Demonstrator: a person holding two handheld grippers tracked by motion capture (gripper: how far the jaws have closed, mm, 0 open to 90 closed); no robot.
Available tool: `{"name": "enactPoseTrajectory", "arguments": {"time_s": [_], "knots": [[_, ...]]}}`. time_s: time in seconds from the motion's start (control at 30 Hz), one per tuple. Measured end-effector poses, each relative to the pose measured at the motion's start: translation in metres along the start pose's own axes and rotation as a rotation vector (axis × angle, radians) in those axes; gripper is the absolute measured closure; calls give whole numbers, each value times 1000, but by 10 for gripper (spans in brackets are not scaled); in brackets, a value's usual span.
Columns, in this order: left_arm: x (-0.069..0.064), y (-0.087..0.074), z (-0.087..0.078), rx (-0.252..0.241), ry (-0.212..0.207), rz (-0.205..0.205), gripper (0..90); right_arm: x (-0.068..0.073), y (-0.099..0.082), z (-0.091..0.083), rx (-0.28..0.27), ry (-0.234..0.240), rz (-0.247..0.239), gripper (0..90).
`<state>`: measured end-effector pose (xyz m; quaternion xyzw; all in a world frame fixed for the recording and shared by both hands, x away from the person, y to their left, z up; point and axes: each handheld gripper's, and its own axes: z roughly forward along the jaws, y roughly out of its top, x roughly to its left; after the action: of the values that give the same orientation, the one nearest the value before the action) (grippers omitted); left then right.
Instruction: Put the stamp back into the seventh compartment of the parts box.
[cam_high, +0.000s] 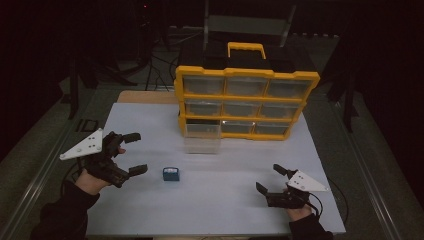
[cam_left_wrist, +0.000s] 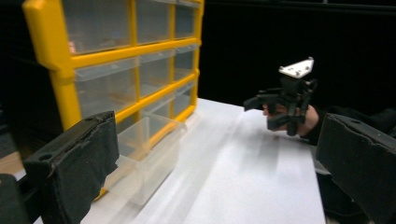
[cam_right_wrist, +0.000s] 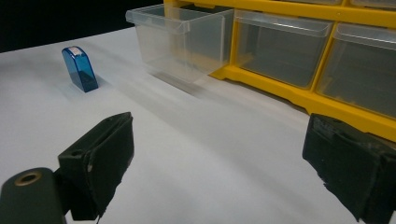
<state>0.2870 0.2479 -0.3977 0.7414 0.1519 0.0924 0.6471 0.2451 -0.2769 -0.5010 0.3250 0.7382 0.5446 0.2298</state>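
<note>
While both grippers are held low over the white worktop, the scene is set out as follows.

Left gripper: seen at the lower left of the high view, gripped by a hand, jaws spread wide with nothing between them.
Right gripper: seen at the lower right of the high view, jaws spread apart and empty; it is also caught in the upper right of the left gripper view, raised off the worktop.
Blue box: stood on the worktop near the centre of the high view, between the grippers and nearer the left one; touched by neither.
Open room: bare worktop is left around the blue box and along the lower edge.
Clear drawer: pulled out of the yellow cabinet, resting on the worktop in front of its bottom left slot.
View difference: the blue box's slanted top is shown in the right gripper view, upper left.
</note>
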Motion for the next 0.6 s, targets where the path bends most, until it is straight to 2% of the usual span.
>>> {"name": "enactPoseTrajectory", "arguments": {"time_s": [0.2, 0.6], "knots": [[0, -5, 7, 13, -32, 42, 2, 0, 0, 0, 1, 2, -1, 88], [5, -19, 23, 92, -66, 55, 3, 0, -1, 1, 3, 6, 6, 88]]}}
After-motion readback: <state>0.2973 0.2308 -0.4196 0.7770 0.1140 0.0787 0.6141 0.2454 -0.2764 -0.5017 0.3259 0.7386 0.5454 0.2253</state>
